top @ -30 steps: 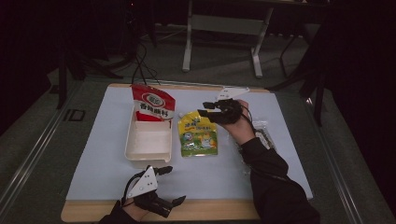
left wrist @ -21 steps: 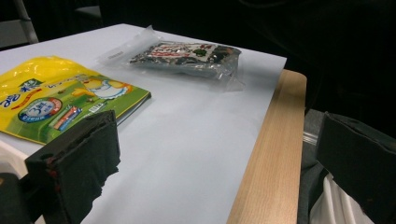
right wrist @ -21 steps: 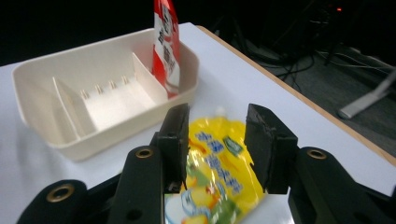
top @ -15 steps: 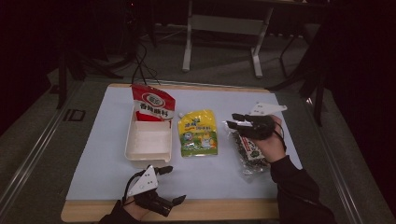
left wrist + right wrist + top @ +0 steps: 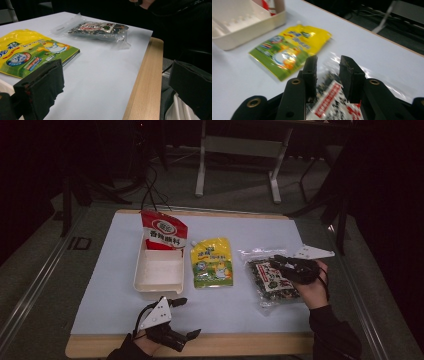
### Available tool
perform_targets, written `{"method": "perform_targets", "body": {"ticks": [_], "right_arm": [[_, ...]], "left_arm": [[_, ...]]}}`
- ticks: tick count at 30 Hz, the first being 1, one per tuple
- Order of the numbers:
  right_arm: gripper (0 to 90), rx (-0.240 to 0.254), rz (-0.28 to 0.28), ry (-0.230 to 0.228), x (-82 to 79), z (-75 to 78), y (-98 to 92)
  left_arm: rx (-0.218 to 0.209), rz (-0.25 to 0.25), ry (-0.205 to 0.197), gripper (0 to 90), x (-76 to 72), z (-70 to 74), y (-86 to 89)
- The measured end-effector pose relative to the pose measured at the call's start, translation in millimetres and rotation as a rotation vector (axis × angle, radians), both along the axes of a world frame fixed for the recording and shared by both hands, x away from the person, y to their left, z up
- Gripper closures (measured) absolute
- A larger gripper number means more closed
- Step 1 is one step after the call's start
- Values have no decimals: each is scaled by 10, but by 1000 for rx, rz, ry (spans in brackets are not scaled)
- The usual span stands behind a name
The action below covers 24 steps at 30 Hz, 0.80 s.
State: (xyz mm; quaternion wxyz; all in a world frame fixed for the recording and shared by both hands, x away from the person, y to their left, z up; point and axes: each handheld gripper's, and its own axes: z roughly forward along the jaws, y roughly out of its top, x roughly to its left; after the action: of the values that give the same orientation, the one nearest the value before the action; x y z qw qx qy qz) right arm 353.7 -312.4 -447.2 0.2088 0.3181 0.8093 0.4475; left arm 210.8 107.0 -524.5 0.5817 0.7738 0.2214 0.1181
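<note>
1. A pale sheet [image 5: 115, 290] covers a wooden table [image 5: 240, 351]; the bare wood shows as a light, smooth strip along the bottom edge of the high view.
2. Left of centre sits a shallow cream tray [image 5: 140, 285], rectangular with rounded corners and matte walls. A glossy red pouch [image 5: 162, 231] stands upright at its far end.
3. Just right of the tray, a flat yellow-and-green pouch [image 5: 212, 264] lies on the sheet, shiny, with a spout-like notch at its top corner.
4. Further right lies a clear crinkly bag [image 5: 270, 279] of dark flakes with a red-and-white label; its plastic edges catch the light.
5. The right gripper [image 5: 279, 264] hangs over that bag at centre right. In its own view the blunt black jaws stand a narrow gap apart above the label, holding nothing; I cannot tell whether they touch the plastic.
6. The left gripper [image 5: 186, 318] rests at the bottom centre by the wooden edge, jaws spread wide and empty; the padded faces look rough and foam-like.
</note>
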Motion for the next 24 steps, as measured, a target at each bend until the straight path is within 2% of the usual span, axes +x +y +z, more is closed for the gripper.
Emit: {"method": "perform_targets", "body": {"ticks": [8,11,20,21,24], "right_arm": [[681,22,-46,15,-23,-118,-226],[692,11,-62,9,-50,-142,-294],[746,11,-104,35,-48,-232,-483],[823,-3,-115,43,-11,-274,-529],[897,-41,-137,45,44,-332,-575]], "left_arm": [[-4,-4,-1,13,-11,4,3],[-5,-2,-1,13,-10,4,8],[-6,-8,-1,13,-15,4,-7],[-4,-8,0,13,-17,5,-5],[-4,-7,-1,13,-20,6,-3]]}}
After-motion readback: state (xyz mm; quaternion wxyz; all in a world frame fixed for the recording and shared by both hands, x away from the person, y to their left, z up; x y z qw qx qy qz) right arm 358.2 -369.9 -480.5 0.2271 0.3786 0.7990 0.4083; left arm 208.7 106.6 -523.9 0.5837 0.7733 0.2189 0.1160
